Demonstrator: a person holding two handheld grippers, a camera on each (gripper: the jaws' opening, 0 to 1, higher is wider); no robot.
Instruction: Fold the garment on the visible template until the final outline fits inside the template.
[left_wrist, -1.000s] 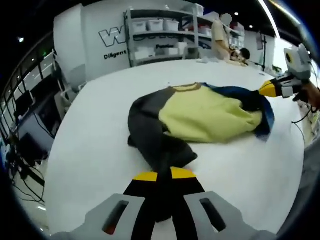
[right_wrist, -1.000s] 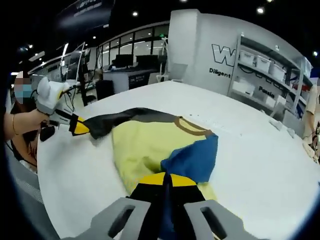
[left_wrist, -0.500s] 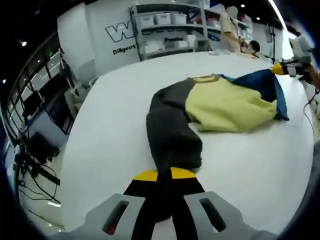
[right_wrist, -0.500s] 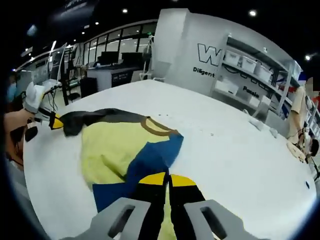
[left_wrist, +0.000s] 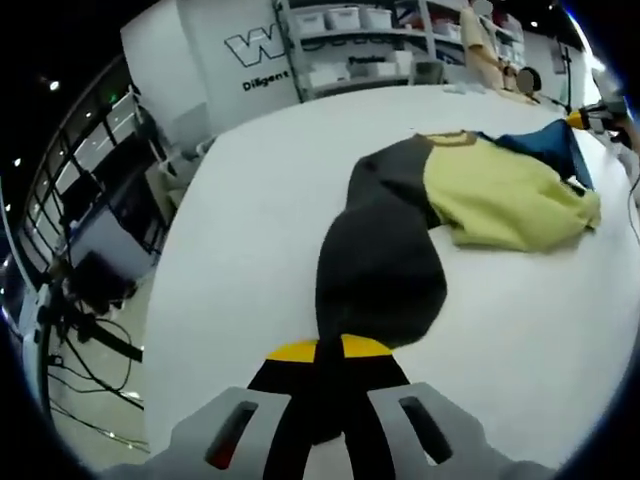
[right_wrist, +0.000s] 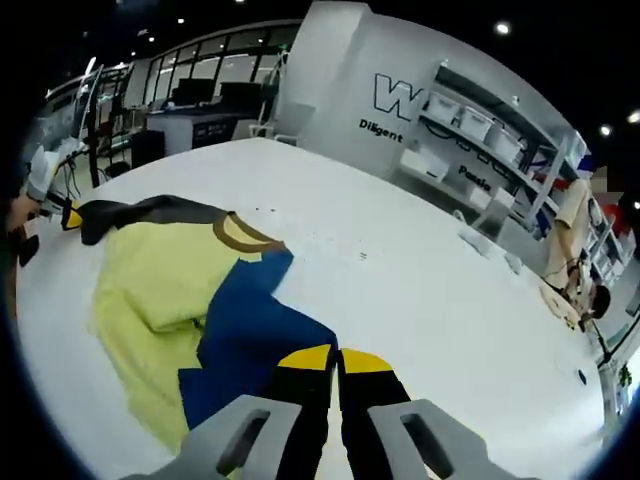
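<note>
Surface: a white round table (left_wrist: 240, 230) carried the yellow sweatshirt with one dark grey and one blue sleeve (left_wrist: 500, 195).
Hidden: no template outline could be made out.
Left gripper (left_wrist: 330, 350): clamped on the grey sleeve.
Right gripper (right_wrist: 335, 357): clamped on the blue sleeve.
Change: both sleeves were drawn out farther than a second before.

Shelving (right_wrist: 480, 140) with bins stands beyond the table (right_wrist: 420, 300).

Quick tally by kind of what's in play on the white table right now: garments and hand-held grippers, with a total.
Garments: 1, the yellow sweatshirt with one dark grey sleeve and one blue sleeve, spread on the white table.
Hand-held grippers: 2, the left hand-held gripper shut on the grey sleeve, the right hand-held gripper shut on the blue sleeve.
Total: 3
</note>
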